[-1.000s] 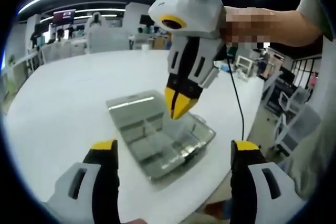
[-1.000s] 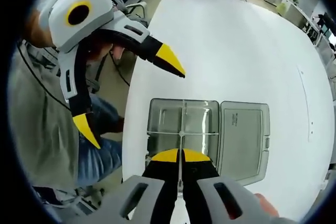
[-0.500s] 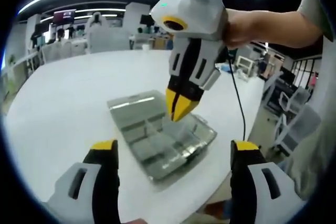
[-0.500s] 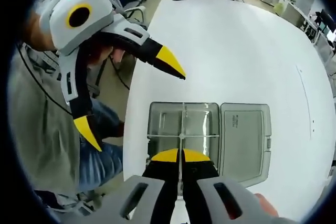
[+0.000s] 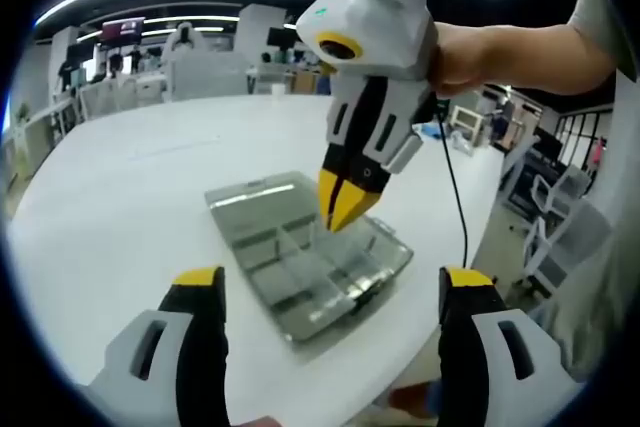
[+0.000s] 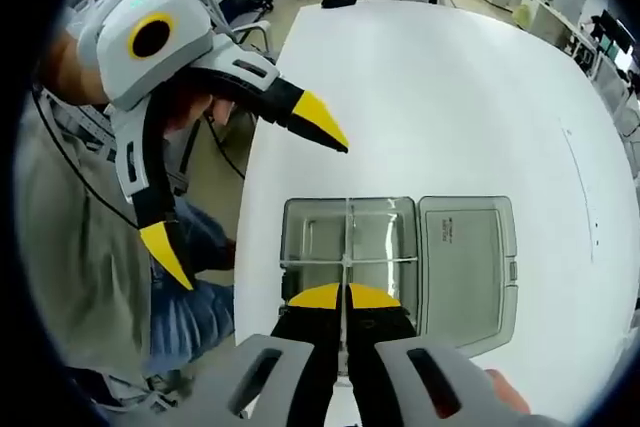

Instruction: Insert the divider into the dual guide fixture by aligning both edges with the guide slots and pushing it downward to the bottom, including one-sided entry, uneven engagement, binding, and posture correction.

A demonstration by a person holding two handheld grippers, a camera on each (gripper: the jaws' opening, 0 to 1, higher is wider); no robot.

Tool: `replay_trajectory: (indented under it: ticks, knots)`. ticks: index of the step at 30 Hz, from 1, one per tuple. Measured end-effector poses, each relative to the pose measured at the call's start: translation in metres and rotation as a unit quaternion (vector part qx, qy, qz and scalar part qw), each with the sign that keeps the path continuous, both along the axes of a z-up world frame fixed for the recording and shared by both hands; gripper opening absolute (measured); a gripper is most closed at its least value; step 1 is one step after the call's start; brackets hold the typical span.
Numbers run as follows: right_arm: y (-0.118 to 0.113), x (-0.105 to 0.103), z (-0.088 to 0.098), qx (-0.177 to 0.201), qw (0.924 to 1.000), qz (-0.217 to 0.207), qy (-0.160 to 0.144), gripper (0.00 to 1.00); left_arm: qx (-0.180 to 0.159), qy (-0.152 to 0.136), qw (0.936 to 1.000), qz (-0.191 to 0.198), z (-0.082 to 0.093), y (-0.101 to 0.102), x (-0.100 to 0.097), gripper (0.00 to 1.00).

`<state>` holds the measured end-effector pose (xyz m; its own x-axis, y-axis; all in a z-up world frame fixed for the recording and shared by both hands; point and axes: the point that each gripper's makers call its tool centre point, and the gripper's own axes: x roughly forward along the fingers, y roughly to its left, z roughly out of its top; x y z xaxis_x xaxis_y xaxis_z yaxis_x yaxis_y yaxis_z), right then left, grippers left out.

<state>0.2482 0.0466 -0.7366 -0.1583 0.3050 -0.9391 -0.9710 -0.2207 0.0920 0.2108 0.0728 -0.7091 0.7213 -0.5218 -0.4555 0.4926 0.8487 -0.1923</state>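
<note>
The clear rectangular plastic compartment box (image 6: 348,247) is seen unmoved on the white tabletop (image 6: 450,107), its hinged lid (image 6: 467,267) lying open beside it. The thin transparent divider (image 6: 343,292) is kept pinched in the clenched right claw (image 6: 343,297) over the box's near edge, little changed from a second ago. The left claw (image 6: 245,197) is held released, well apart from the box.

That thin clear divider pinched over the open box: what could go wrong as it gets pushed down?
Three risks, as guesses:
1. The right hand-held gripper holds the divider shut between its tips above the clear box; a slight tilt could let one edge enter first and bind.
2. The left hand-held gripper is open and off the box, so pushing might slide the box on the white table.
3. The box sits near the table edge.
</note>
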Motion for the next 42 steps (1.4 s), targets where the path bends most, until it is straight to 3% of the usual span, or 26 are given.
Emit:
replay_trajectory:
  ticks: [3, 29, 42]
  knots:
    - [0.000, 0.001, -0.002, 0.003, 1.0000, 0.006, -0.007, 0.00, 0.000, 0.000, 1.0000, 0.000, 0.000, 0.000, 0.000, 0.86]
    - [-0.001, 0.001, -0.009, 0.003, 0.9994, -0.016, 0.029, 0.00, 0.001, 0.000, 1.0000, 0.004, 0.001, 0.002, -0.003, 0.86]
    - [-0.002, -0.001, -0.020, -0.004, 0.9998, -0.005, 0.017, 0.00, 0.003, -0.001, 1.0000, 0.007, 0.001, 0.004, -0.005, 0.86]
